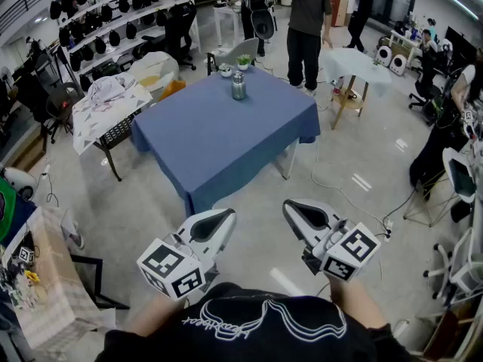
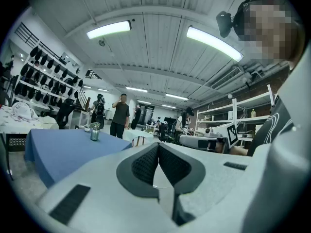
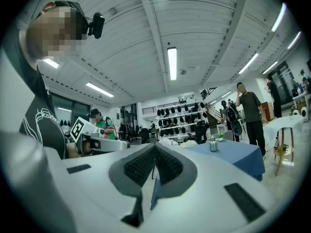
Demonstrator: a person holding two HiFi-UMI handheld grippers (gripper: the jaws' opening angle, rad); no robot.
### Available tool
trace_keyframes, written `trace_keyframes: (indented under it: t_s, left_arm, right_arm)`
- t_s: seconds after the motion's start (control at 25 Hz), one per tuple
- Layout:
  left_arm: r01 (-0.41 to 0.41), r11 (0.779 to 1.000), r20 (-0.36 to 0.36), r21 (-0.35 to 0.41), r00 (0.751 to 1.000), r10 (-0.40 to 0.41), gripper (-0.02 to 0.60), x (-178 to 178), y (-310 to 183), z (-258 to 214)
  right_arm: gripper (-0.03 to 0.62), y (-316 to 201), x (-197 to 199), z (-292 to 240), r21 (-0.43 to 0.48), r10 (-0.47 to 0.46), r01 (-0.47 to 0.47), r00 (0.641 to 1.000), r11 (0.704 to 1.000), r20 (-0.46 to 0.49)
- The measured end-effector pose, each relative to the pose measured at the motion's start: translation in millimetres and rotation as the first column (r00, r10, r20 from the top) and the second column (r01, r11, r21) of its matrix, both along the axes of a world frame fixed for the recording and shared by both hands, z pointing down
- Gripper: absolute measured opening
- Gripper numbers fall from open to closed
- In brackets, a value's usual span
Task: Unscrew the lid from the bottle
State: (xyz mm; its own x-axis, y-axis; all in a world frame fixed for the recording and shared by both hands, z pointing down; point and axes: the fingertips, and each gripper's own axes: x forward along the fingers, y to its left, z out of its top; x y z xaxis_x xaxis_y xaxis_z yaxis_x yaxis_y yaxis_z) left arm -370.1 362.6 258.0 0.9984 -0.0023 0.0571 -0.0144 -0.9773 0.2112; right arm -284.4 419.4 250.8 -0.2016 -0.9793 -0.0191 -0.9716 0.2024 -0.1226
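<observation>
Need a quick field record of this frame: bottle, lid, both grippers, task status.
bottle: metal bottle, upright, far side of the blue table
lid: lid looks on the bottle
left gripper: left gripper shut, empty, level, well short of the table
right gripper: right gripper shut, empty, level, well short of the table
beside bottle: small potted plant
task status: not begun, nothing touches the bottle
</observation>
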Motion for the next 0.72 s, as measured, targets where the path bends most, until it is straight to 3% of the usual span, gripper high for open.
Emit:
trace_keyframes:
  t_s: [0.56,0.72]
  left_arm:
    - [-0.006,1.0,0.006,0.031,1.0,0.006,0.006,26.8,2.2,2.6]
    - [0.004,0.999,0.025,0.046,1.0,-0.006,0.008,40.0,-1.0,5.7]
  right_arm:
    - [0.003,11.4,33.1,-2.6,0.013,0.049,-0.05,0.999,0.999,0.018]
    - [0.112,14.3,48.2,-0.5,-0.003,0.071,-0.071,0.997,0.997,0.018]
